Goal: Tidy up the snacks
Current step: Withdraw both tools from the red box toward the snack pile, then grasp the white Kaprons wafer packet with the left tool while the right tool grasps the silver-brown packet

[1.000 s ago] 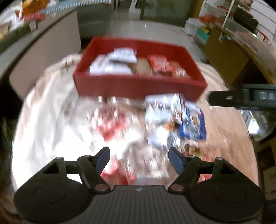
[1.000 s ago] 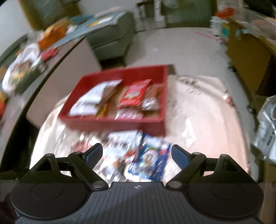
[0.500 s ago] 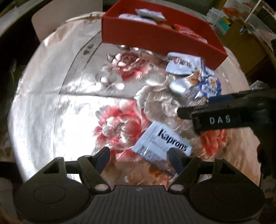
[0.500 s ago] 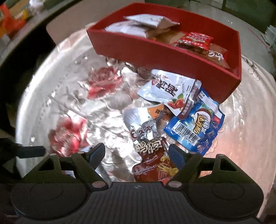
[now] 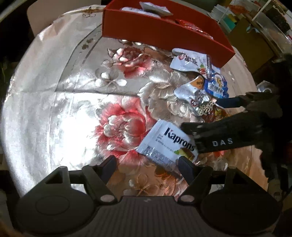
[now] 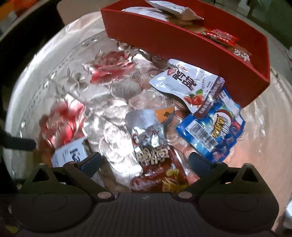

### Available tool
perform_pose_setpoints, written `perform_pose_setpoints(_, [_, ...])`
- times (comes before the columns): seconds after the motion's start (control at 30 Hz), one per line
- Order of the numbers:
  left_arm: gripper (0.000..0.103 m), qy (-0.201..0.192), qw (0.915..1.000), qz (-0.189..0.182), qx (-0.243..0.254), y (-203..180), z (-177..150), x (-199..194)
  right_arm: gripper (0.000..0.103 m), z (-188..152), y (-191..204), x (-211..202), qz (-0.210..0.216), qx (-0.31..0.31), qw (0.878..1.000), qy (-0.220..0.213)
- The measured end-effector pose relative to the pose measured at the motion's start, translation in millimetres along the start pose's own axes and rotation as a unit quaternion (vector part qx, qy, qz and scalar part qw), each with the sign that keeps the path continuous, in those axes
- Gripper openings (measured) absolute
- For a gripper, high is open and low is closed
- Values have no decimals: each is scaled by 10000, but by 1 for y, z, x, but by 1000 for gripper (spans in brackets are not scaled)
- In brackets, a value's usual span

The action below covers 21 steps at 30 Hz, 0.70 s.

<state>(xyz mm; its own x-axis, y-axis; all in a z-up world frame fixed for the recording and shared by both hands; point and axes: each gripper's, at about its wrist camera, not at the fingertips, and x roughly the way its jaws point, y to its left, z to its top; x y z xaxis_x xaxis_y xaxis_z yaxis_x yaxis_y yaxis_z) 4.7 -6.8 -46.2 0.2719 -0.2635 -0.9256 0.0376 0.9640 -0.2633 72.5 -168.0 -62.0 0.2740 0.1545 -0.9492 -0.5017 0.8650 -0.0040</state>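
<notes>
A red box (image 6: 182, 42) holding several snack packets stands at the far side of the round table. In front of it lies a loose pile: a white packet with red fruit (image 6: 184, 82), a blue packet (image 6: 213, 131), a silver packet (image 6: 146, 125) and a brown-red packet (image 6: 157, 171). My right gripper (image 6: 145, 162) points down over the brown-red packet, its jaws opening wide and its pads clear of it. A white Kaprons packet (image 5: 167, 144) lies flat beside my left gripper (image 5: 147, 164), which is open and empty. One of the right gripper's fingers (image 5: 219, 138) covers that packet's corner.
A shiny flowered cloth (image 5: 73, 109) covers the table, bare on its left half. Past the table's right edge are shelves and a cardboard-coloured cabinet (image 5: 255, 45). A pale chair back (image 6: 76, 11) stands behind the table.
Both grippers have dropped close to the table and tilted down. The right gripper's jaws stand wider than before, and it has sunk lower over the pile, beside the Kaprons packet.
</notes>
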Motion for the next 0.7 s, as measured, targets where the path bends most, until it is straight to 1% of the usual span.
perform_pose_setpoints(0.03, [69,20,10000,-10,-5,2,-1,1,97,-4,2,-2,-98,-43,9999,21])
perform_pose_setpoints(0.07, [69,39,10000,0,-21,3,-1,2,89,-7,2,-4,-174,-45,9998,13])
perform_pose_setpoints(0.1, [69,52,10000,12,-43,4,-1,3,76,-11,2,-9,-110,32,9999,-7])
perform_pose_setpoints(0.13, [69,65,10000,16,-71,4,-1,4,67,-14,0,-14,-97,121,9999,-52])
perform_pose_setpoints(0.2, [69,96,9999,30,-140,4,-1,7,66,-20,-9,-22,122,417,9990,-98])
perform_pose_setpoints(0.23, [69,106,9998,41,-175,3,-2,8,66,-24,-12,-24,160,470,9987,-122])
perform_pose_setpoints(0.33, [69,137,9998,81,-144,-5,-4,11,66,-39,-13,-31,55,529,9985,-160])
perform_pose_setpoints(0.4, [69,135,9997,114,-140,-11,-3,15,66,-50,-17,-41,98,640,9975,-281])
perform_pose_setpoints(0.43, [69,142,9996,91,-204,-14,-3,17,66,-57,-20,-46,34,698,9970,-337])
perform_pose_setpoints(0.5, [70,101,9991,93,-393,-21,0,21,66,-63,-25,-48,-173,717,9967,-346])
perform_pose_setpoints(0.57, [72,37,9981,92,-612,-26,4,23,67,-74,-29,-44,-239,801,9962,-225])
perform_pose_setpoints(0.63, [82,27,9953,143,-961,-31,8,27,69,-77,-30,-36,-352,720,9967,-113])
perform_pose_setpoints(0.7, [84,-31,9918,303,-1239,-36,9,31,72,-79,-23,-35,-440,536,9975,-138])
